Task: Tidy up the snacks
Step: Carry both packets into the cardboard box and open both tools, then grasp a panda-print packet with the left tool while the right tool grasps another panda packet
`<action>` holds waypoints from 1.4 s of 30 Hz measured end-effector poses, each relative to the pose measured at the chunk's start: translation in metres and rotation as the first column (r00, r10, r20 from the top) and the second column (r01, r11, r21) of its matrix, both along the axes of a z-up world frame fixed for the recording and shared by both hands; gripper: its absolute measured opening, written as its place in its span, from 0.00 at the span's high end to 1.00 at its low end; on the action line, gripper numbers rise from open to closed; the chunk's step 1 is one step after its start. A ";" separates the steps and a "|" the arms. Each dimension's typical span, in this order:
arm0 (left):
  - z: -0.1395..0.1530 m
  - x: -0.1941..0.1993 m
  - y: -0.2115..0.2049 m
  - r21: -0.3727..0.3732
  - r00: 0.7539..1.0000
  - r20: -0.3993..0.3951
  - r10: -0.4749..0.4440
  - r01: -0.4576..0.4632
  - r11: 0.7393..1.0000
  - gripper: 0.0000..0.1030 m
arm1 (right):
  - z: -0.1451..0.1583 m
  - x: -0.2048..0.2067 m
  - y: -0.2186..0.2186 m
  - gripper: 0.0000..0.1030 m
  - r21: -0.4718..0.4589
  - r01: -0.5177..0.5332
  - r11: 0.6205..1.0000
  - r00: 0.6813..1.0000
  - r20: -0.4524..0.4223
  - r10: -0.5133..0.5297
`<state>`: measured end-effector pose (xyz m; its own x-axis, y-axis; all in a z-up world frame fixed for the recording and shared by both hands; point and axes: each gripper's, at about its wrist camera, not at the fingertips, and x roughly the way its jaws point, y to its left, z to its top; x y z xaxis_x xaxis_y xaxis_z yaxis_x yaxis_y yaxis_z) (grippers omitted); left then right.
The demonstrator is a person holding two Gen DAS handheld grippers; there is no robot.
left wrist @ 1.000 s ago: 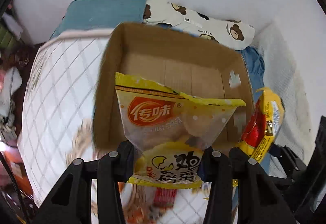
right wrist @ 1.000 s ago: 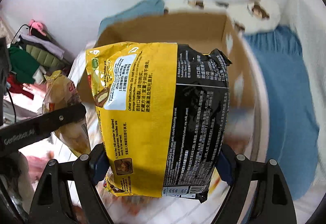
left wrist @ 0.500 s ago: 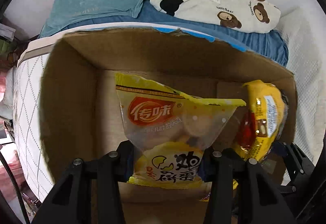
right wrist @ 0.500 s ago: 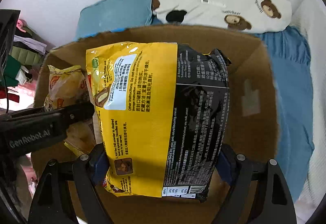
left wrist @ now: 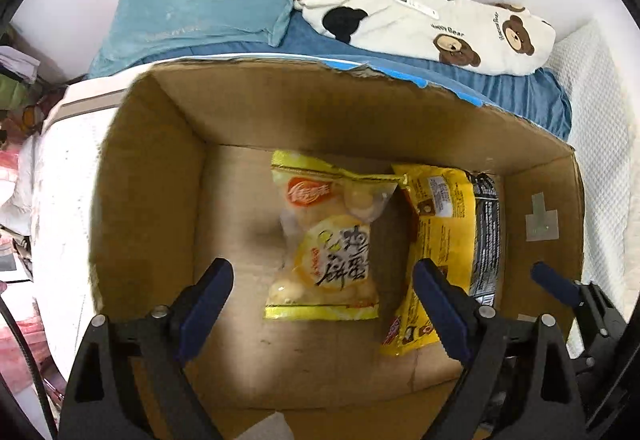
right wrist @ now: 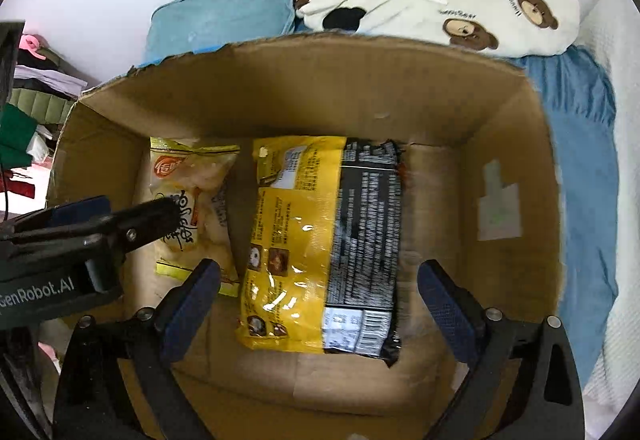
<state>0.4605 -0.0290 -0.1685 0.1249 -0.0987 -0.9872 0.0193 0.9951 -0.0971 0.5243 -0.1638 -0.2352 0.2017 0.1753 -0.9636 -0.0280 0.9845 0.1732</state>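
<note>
A yellow egg-biscuit bag (left wrist: 324,248) lies flat on the floor of an open cardboard box (left wrist: 148,199). Beside it on the right lies a yellow and black noodle pack (left wrist: 448,240). My left gripper (left wrist: 324,304) is open and empty above the biscuit bag. In the right wrist view the noodle pack (right wrist: 320,240) lies mid-box with the biscuit bag (right wrist: 192,207) to its left. My right gripper (right wrist: 320,304) is open and empty above the noodle pack. The left gripper's black arm (right wrist: 92,232) crosses that view at the left.
The box (right wrist: 516,159) stands on a bed with a blue sheet (right wrist: 580,159). A light blue pillow (left wrist: 208,3) and a bear-print pillow (left wrist: 440,15) lie behind it against a white wall. Clothes are piled at the far left (right wrist: 24,111).
Both grippers opened and let go of their packs. The biscuit bag and the noodle pack dropped onto the box floor. Both grippers now sit above the box interior.
</note>
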 end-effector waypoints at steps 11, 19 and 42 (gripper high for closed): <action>0.038 -0.049 0.008 0.033 0.991 0.131 0.003 -0.007 0.999 0.11 | 0.041 -0.059 -0.007 0.02 -0.018 0.050 0.999 0.994 0.094 -0.049; 0.076 -0.094 0.012 0.003 0.976 0.219 0.014 -0.015 1.000 0.11 | 0.075 -0.103 -0.006 0.02 -0.016 0.054 0.998 0.987 0.152 -0.051; 0.115 -0.227 0.038 -0.018 0.946 0.319 0.061 -0.058 0.998 0.11 | 0.128 -0.239 0.001 0.02 0.051 0.091 0.994 0.956 0.274 -0.102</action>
